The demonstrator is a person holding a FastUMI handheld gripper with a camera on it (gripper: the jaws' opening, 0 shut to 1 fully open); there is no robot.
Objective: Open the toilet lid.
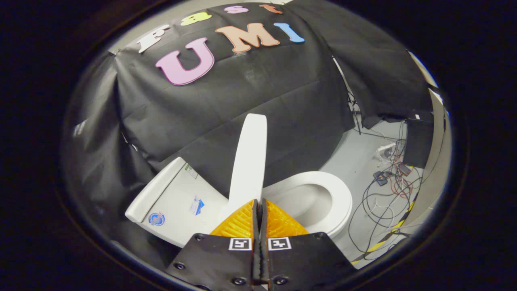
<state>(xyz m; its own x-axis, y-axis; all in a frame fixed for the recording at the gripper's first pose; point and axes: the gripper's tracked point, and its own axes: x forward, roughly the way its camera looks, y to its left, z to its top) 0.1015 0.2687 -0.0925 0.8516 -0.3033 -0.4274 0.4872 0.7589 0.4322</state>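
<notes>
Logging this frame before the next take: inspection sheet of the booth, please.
Surface: grey floor, bare near the toilet.
Job's things: toilet lid raised, seen edge-on; seat down around the open bowl; tank beside the lid.
Clutter: small devices among the wires.
Grippers: hand-held gripper fingers together, empty, just short of the lid's base.
Cables: loose wires across the floor beyond the seat.
Surroundings: black cloth wall.

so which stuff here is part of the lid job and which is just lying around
Job:
- toilet lid, standing up
- toilet seat, down
- tank
- gripper, fingers together just before the lid's base

Lying about:
- cables on the floor
- black box
</notes>
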